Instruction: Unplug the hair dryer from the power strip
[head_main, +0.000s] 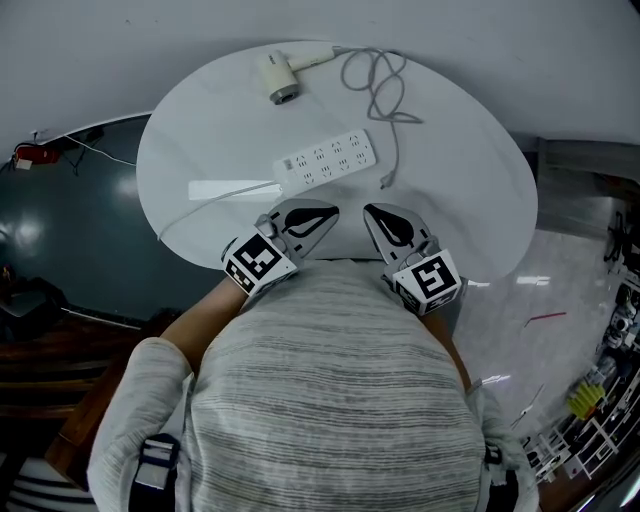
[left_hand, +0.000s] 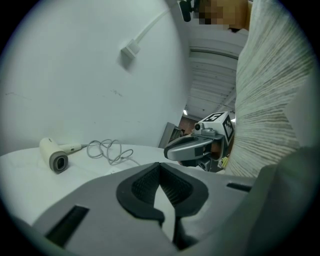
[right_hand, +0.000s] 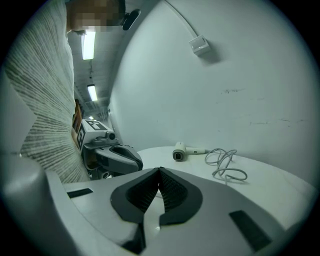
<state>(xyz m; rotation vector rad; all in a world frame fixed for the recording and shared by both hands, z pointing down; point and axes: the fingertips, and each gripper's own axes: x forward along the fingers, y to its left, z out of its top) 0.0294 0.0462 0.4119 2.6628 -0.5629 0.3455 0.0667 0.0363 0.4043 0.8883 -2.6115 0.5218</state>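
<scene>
Head view, risk: the plug at the end of the hair dryer cord seems to lie loose on the table, just beside the power strip, so the unplugging looks done. The main hazard, as I judge it, is a gripper snagging the cord's loops on a further reach and dragging the dryer toward the table edge.
Head view, grippers: the left gripper and right gripper are both closed with nothing in them. They sit side by side at the near rim, close to the person's chest.
Head view, layout: the power strip lies just beyond both tips, nearer the left gripper. The plug is ahead of the right gripper. The hair dryer is at the far rim, well apart from both.
Left gripper view, jaws: pads meet at the tip, empty.
Left gripper view, layout: the hair dryer lies far off to the left with the cord coiled beside it. The right gripper shows at the right. The strip is out of sight.
Right gripper view, jaws: pads together, nothing between them.
Right gripper view, layout: the hair dryer is ahead beyond the tips, with the cord to its right and the left gripper at the left. No strip is visible.
</scene>
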